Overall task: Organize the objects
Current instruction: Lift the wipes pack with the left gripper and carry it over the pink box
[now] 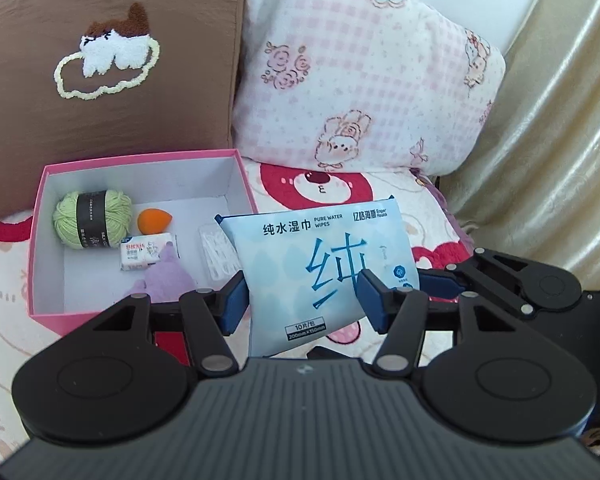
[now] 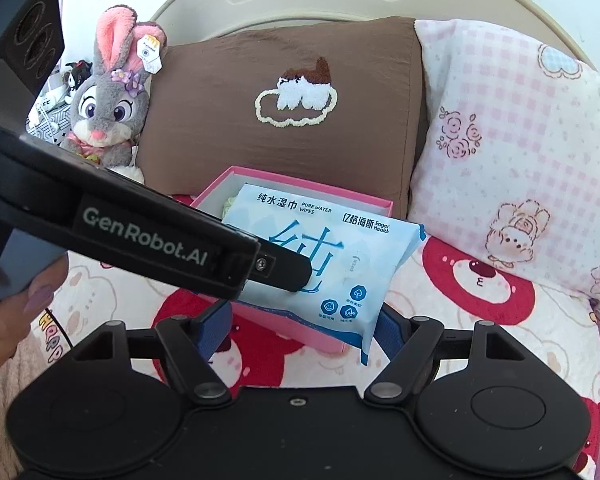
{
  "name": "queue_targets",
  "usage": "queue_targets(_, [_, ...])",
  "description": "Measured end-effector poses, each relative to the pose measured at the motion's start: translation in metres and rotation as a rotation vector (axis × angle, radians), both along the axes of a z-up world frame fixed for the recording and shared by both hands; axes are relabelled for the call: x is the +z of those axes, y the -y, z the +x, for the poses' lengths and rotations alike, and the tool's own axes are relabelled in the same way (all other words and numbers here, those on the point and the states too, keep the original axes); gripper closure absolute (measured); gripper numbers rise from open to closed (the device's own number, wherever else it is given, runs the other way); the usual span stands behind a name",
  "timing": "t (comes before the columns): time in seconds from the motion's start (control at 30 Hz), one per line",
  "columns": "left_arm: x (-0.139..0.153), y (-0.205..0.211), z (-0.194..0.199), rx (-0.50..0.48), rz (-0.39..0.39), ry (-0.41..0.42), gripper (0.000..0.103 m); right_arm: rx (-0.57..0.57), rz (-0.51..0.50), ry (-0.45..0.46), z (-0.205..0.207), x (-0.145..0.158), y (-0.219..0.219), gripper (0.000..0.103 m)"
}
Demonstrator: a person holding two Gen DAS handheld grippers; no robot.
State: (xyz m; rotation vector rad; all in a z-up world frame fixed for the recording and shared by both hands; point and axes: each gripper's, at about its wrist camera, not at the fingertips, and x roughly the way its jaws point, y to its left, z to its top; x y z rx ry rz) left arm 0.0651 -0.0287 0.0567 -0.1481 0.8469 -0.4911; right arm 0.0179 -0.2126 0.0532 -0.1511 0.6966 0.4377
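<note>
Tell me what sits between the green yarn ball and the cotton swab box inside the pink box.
In the left wrist view, an orange makeup sponge and a small tissue pack lie between the yarn ball and the cotton swab box.

Both views are bright with soft, even daylight. The gold curtain [image 1: 548, 128] carries shiny streaks of glare, and the wall above the brown pillow [image 2: 284, 104] is washed out white. Shadows are faint; the pink box [image 1: 140, 172] has a soft grey shade inside. Straight lines bend near the frame edges, and the corners go dark. Focus is fairly sharp throughout.
</note>
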Motion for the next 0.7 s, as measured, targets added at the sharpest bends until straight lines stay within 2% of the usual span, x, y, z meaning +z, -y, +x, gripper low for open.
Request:
queue_targets(0.33, [0.011, -0.04, 0.013, 0.066, -0.049, 0.076, 0.047, 0.031, 0.007, 0.075, 0.027, 0.016, -0.033, 0.023])
queue_targets(0.57, [-0.002, -0.085, 0.032, 0.146, -0.078, 0.055, 0.05, 0.117, 0.05, 0.052, 0.058, 0.009, -0.063, 0.023])
queue_targets(0.7, [-0.013, -0.1, 0.05, 0.155, -0.035, 0.052, 0.05, 0.137, 0.103, 0.01, 0.083, -0.004, -0.08, 0.023])
